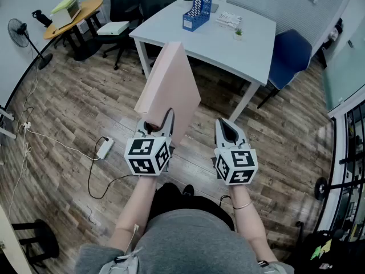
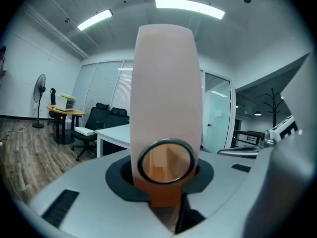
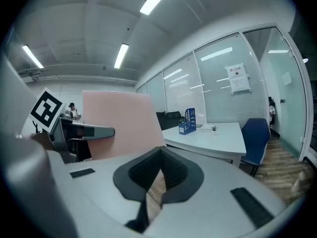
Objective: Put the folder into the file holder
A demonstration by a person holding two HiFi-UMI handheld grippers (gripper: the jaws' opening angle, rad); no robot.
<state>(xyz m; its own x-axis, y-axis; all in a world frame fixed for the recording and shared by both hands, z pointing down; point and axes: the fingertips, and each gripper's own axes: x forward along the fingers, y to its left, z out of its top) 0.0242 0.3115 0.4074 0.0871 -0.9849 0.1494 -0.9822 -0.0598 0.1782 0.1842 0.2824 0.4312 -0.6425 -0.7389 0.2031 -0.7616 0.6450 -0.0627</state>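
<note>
Two tongs are held out low in front of the person, over a wooden floor (image 1: 68, 107). The left tongs (image 1: 164, 120) are clamped on the bottom end of a pink folder (image 1: 168, 84), which is carried upright and tilted away, in the air and well short of the table (image 1: 228, 47). In the left gripper view the folder (image 2: 166, 93) fills the middle, and a metal-rimmed round hole (image 2: 166, 161) is seen at its lower end; its bottom edge is swallowed between the pads. The right tongs (image 1: 227, 127) are closed, tip against tip, with nothing gripped; only a sliver of floor is seen through the slit behind the tips of these tongs (image 3: 157, 175). Black-and-white square patterns are carried on each marker cube (image 1: 147, 154), but no letters can be read there. A white power strip (image 1: 105, 147) is lying on the floor to the left, its cable running out of frame.

Further off, a blue mesh file holder (image 1: 198, 7) is standing near the table's far edge, well apart from the folder. Small white items (image 1: 228, 20) beside it cannot be made out. A paper notice (image 3: 237, 78) is fixed to the glass wall; its print is too small to be read. A blue chair (image 1: 291, 56) is partly hidden by the table.
</note>
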